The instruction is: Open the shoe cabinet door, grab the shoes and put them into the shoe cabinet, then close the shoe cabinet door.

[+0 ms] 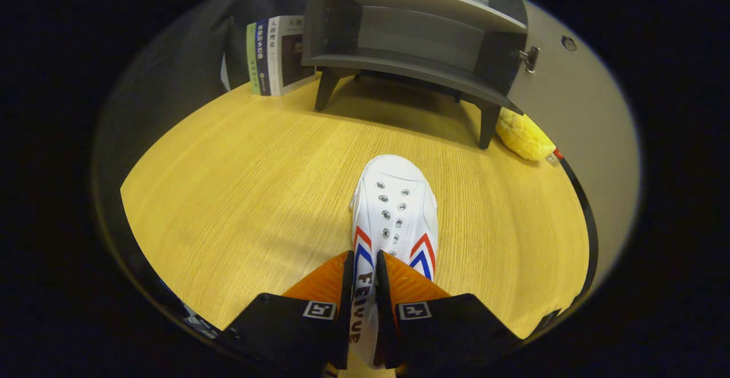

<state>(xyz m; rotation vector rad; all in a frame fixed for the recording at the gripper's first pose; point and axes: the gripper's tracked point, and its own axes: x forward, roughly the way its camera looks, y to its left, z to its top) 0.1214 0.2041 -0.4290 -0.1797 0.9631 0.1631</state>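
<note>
Gripper view: the gripper (365,278) is clenched on a white shoe (394,210), both fingers pressing on the heel end's tongue or side strip between them. The shoe is a white canvas sneaker with rows of metal eyelets, no laces visible, and red and blue chevron stripes on each side. Dark letters run along the strip pinched between the fingers, but part is covered and I cannot read the whole word. The shoe's toe points ahead toward the cabinet (413,36); whether the sole rests on the wooden table (239,195) cannot be told.

The cabinet is dark grey, on short legs, its door (570,116) swung open to the right, with shelves inside. Left of it stand books (274,56), their spine writing too small to read. A yellow object (523,134) lies by the cabinet's right leg, beside a black cable (587,218).
</note>
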